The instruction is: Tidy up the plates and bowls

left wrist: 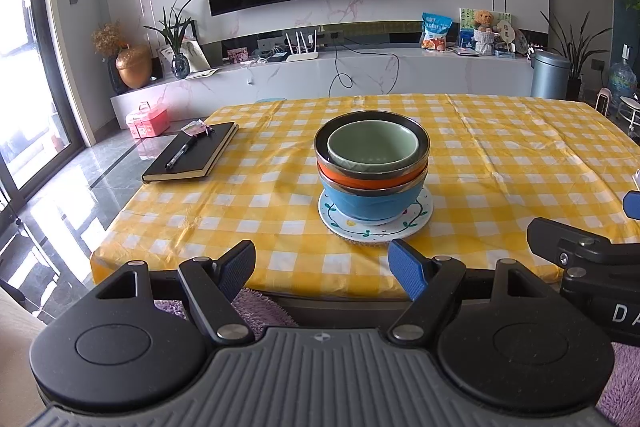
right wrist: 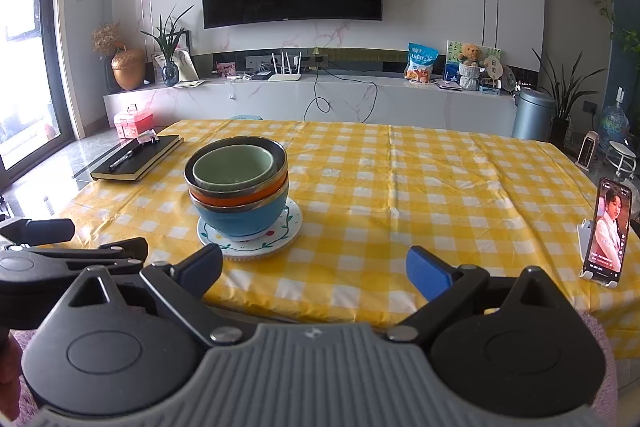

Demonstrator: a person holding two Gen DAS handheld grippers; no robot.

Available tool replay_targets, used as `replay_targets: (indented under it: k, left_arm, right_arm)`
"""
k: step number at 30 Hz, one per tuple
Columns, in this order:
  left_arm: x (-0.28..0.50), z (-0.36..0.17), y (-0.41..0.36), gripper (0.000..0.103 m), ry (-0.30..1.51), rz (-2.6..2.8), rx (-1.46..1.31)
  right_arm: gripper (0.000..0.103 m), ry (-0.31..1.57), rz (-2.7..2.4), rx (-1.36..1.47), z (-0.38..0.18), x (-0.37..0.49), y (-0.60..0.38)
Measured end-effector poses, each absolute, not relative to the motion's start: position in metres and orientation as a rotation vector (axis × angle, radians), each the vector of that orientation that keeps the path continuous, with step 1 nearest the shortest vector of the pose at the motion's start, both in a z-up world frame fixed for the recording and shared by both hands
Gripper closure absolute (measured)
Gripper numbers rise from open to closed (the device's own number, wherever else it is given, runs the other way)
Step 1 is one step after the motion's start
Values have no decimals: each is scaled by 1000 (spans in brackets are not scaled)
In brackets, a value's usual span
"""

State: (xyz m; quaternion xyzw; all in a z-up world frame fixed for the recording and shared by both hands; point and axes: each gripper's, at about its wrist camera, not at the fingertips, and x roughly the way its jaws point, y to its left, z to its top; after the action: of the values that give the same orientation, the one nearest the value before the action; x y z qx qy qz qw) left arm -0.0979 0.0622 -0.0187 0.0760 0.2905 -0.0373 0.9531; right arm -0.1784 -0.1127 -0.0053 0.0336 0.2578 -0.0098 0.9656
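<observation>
Both grippers, left (left wrist: 322,269) and right (right wrist: 314,273), fingers spread, face three nested bowls (left wrist: 372,163) on one plate (left wrist: 418,223).

Three nested bowls (left wrist: 372,163) — pale green inside orange inside blue — stand upright on a white vine-patterned plate (left wrist: 376,223), just ahead of the left gripper's (left wrist: 322,269) open jaws.

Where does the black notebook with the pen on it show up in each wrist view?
Left wrist: black notebook left of centre, at the table's left edge.
Right wrist: black notebook far left, left of the bowl stack.
Shared landmark: the bowl stack on the patterned plate.
</observation>
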Motion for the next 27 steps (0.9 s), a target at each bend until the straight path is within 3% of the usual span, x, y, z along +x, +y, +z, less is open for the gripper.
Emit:
replay_targets:
  k: [27]
  left_arm:
    - [-99,-19,62,14,588,-79,153]
  right_arm:
    - [6,521,-19,65,-5,-178,-112]
